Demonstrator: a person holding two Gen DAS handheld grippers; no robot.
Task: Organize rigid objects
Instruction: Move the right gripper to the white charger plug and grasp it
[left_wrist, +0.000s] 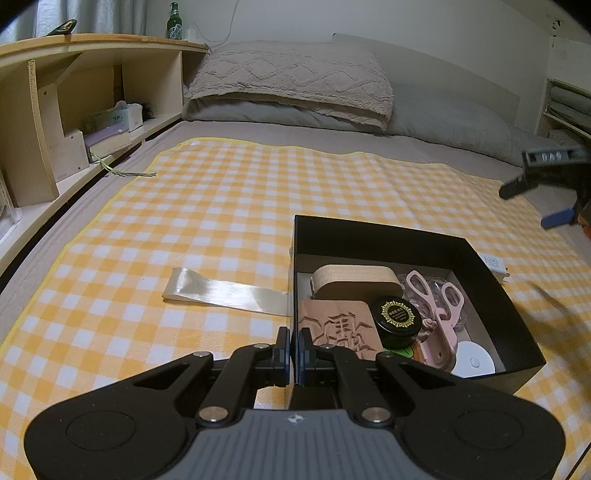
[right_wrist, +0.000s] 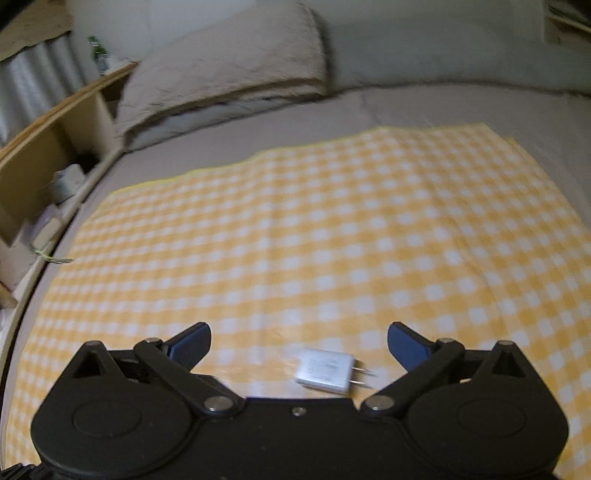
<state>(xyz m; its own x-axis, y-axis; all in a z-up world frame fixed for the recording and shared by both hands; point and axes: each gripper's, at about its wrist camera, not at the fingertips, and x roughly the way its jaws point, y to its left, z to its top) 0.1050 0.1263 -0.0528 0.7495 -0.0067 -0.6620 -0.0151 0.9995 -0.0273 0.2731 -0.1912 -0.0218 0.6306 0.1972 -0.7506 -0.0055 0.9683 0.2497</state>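
Your left gripper (left_wrist: 294, 345) pinches the black cardboard box's (left_wrist: 491, 280) near wall. Your right gripper (right_wrist: 299, 341) gapes wide; small white plug charger (right_wrist: 325, 370) at 5 o'clock.

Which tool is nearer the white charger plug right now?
Right. The right tool is open just above the white charger plug, which lies between its fingers on the checked cloth. The left tool is shut on the black box wall, across the box from it.
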